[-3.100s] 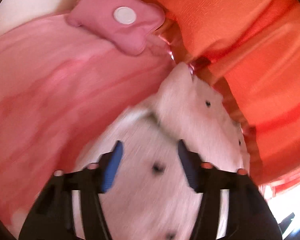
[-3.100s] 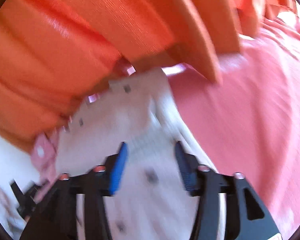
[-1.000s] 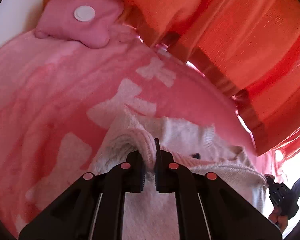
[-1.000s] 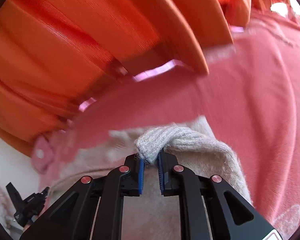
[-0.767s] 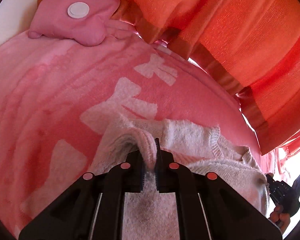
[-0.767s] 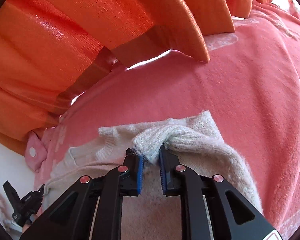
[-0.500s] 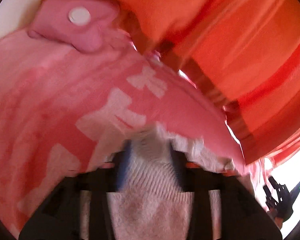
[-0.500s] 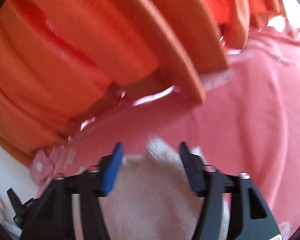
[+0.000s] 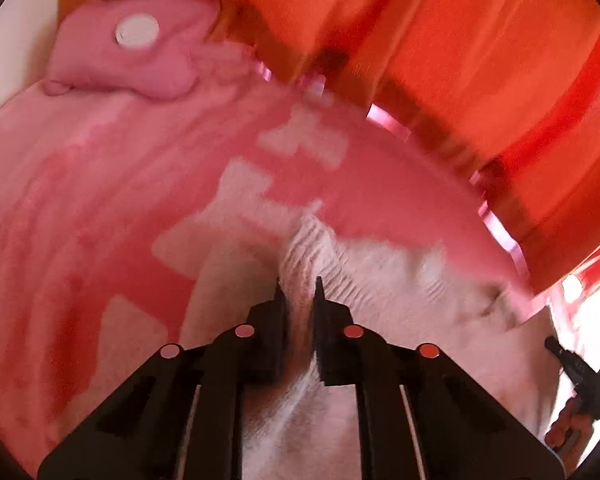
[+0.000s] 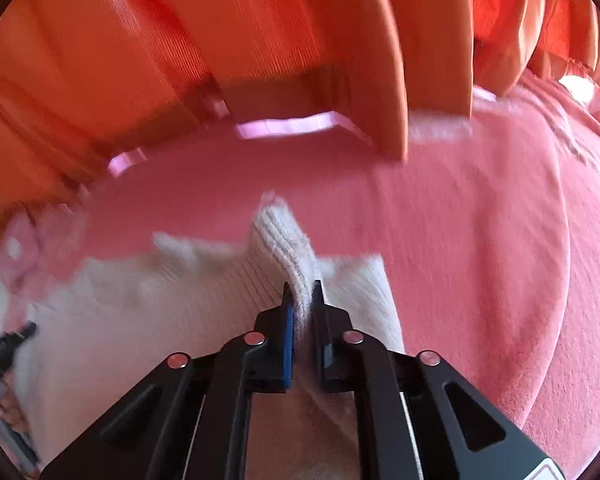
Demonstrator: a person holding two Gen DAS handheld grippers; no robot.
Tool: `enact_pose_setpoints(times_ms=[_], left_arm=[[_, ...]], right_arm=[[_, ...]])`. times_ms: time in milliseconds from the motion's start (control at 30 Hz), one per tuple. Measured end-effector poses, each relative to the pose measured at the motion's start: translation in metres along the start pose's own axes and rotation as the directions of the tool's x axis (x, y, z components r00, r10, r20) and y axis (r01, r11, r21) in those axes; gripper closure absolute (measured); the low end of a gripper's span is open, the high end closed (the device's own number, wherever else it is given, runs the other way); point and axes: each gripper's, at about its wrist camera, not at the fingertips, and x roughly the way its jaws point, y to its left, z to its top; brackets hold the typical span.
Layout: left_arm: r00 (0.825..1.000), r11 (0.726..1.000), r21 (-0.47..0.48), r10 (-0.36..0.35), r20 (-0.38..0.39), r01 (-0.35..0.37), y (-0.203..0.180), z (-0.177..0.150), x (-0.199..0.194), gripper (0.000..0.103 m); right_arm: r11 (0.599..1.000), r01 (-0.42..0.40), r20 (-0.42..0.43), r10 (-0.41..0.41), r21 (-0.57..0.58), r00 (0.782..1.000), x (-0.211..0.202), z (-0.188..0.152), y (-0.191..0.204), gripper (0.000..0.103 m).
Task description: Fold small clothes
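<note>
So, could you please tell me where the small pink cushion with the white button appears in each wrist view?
Left wrist view: the pink cushion lies at the upper left, on the pink blanket, below the orange curtain.
Right wrist view: it shows only as a blurred pink shape at the far left edge.
Shared landmark: the cream knit sweater, pinched by both grippers.

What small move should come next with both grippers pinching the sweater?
Probably lift both pinched folds together and carry them across. The left gripper and right gripper have just closed on ridges of the cream knitted sweater, which lies flat on the pink fleece blanket.
</note>
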Motion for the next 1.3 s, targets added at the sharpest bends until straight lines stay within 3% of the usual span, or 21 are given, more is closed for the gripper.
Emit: enact_pose_setpoints(times_ms=[67,133,167,200,233,300,333,367,467,500,567,600,633,767,867,967,1033,1100,1167,1233,1300], left_arm=[[0.993,0.997,-0.007,-0.069,0.1,0.071,-0.008,0.008,-0.03,0.094],[0.977,0.996,0.01,-0.094,0.193,0.094,-0.016,0.015,-0.057,0.094],[0.975,0.997,0.017,-0.078,0.207,0.076,-0.015,0.016,-0.058,0.094],[0.979,0.999,0.021,-0.054,0.195,0.05,-0.014,0.016,-0.052,0.094],[0.989,1.0,0.006,-0.008,0.147,0.008,-0.006,0.014,-0.034,0.094],[0.998,0.998,-0.04,0.055,0.027,-0.054,0.012,0.003,0.005,0.094],[0.996,0.994,-0.063,0.086,-0.027,-0.087,0.019,-0.003,0.02,0.095],[0.996,0.994,-0.071,0.085,-0.031,-0.087,0.019,-0.005,0.021,0.095],[0.997,0.999,-0.006,0.049,0.063,-0.049,0.001,0.002,-0.008,0.094],[0.995,0.998,0.018,0.063,0.078,-0.065,-0.002,0.001,-0.01,0.094],[0.993,0.993,0.035,0.116,0.022,-0.117,0.002,-0.006,0.007,0.094],[0.991,0.991,0.029,0.134,-0.025,-0.133,0.009,-0.009,0.019,0.094],[0.988,0.99,0.016,0.143,-0.059,-0.143,0.015,-0.012,0.03,0.094],[0.992,0.992,-0.012,0.124,-0.027,-0.125,0.009,-0.004,0.012,0.089],[0.992,0.994,0.045,0.092,0.082,-0.096,-0.019,-0.003,-0.029,0.086],[0.994,0.987,0.157,0.006,0.11,-0.023,-0.061,-0.022,-0.05,0.081],[0.997,0.969,0.243,-0.057,0.043,0.045,-0.089,-0.047,-0.043,0.076],[0.997,0.942,0.33,-0.056,-0.047,0.068,-0.11,-0.072,-0.025,0.074],[0.994,0.907,0.421,0.046,-0.096,-0.001,-0.116,-0.09,-0.001,0.073],[0.983,0.893,0.439,0.153,-0.096,-0.096,-0.107,-0.092,0.015,0.073],[0.984,0.924,0.372,0.136,-0.111,-0.085,-0.085,-0.081,0.019,0.074]], right_arm=[[0.987,-0.161,0.13,0.157,0.02,0.979,-0.039,0.011,0.003,0.096],[0.975,-0.22,0.205,0.211,0.025,0.956,-0.059,0.014,0.0,0.096],[0.984,-0.177,0.184,0.169,0.03,0.968,-0.05,0.013,-0.004,0.096],[0.996,-0.08,0.109,0.075,0.04,0.991,-0.027,0.01,-0.01,0.096],[0.998,0.036,-0.001,-0.036,0.047,0.999,0.003,0.003,-0.02,0.096],[0.99,0.118,-0.153,-0.105,0.077,0.983,0.043,-0.011,-0.038,0.097],[0.989,0.107,-0.15,-0.091,0.099,0.984,0.044,-0.012,-0.042,0.097],[0.992,0.088,-0.117,-0.077,0.093,0.99,0.03,-0.005,-0.037,0.097],[0.997,-0.02,0.037,0.018,0.072,0.999,-0.015,0.008,-0.023,0.097],[0.998,-0.007,0.042,0.004,0.058,0.999,-0.015,0.007,-0.021,0.097],[0.994,0.098,-0.081,-0.093,0.055,0.992,0.017,-0.004,-0.032,0.097],[0.989,0.128,-0.164,-0.115,0.072,0.98,0.036,-0.012,-0.04,0.097],[0.989,0.117,-0.177,-0.1,0.086,0.979,0.042,-0.015,-0.044,0.097],[0.985,0.101,-0.058,-0.094,0.138,0.994,0.0,0.0,-0.036,0.091],[1.0,0.003,0.072,-0.003,0.005,0.997,-0.038,0.005,0.003,0.088],[0.97,-0.187,-0.036,0.184,-0.158,0.982,-0.033,-0.023,0.064,0.088],[0.928,-0.297,-0.174,0.261,-0.225,0.95,-0.017,-0.05,0.103,0.088],[0.879,-0.364,-0.292,0.277,-0.309,0.916,-0.005,-0.083,0.139,0.089],[0.84,-0.361,-0.342,0.227,-0.405,0.912,0.005,-0.105,0.161,0.09],[0.839,-0.305,-0.347,0.15,-0.451,0.926,0.014,-0.112,0.161,0.096],[0.892,-0.263,-0.346,0.131,-0.367,0.929,0.025,-0.098,0.134,0.103]])
